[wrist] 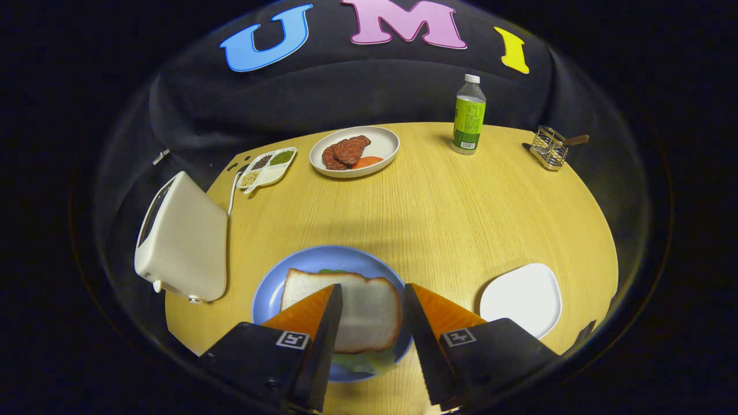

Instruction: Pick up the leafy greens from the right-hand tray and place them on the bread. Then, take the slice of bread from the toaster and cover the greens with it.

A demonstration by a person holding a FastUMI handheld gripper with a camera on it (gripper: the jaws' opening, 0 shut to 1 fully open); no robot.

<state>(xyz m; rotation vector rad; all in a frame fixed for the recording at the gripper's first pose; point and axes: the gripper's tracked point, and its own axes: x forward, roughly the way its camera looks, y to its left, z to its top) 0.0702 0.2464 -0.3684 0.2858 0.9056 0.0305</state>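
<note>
1. Two fingers of the gripper (373, 294) stand wide apart with nothing held between them — they hang over the blue plate (271, 288), one on each side of the slice of bread (369, 308), and I cannot tell whether either touches it.
2. That slice lies flat on top of the leafy greens (369, 362), which peek out from under its near edge and show as a thin sliver at its far edge; any bread beneath them is hidden.
3. The blue plate sits near the table's near edge, its near rim partly hidden behind the fingers.
4. To its left the toaster (184, 242) stands at the table's left edge, close beside the plate but apart from it, with its cord (232, 193) running back toward the far edge.
5. To the right of the fingers the white tray (522, 297) lies bare, close to the right and near edges of the table.
6. Beyond the fingers a broad stretch of bare wooden table (438, 213) lies open — the widest room in sight.
7. Along the far edge stand a small divided dish of grains (266, 167), a white plate of meat slices (354, 151), a bottle (468, 115) and a wire rack (550, 148), all well apart from the blue plate.
</note>
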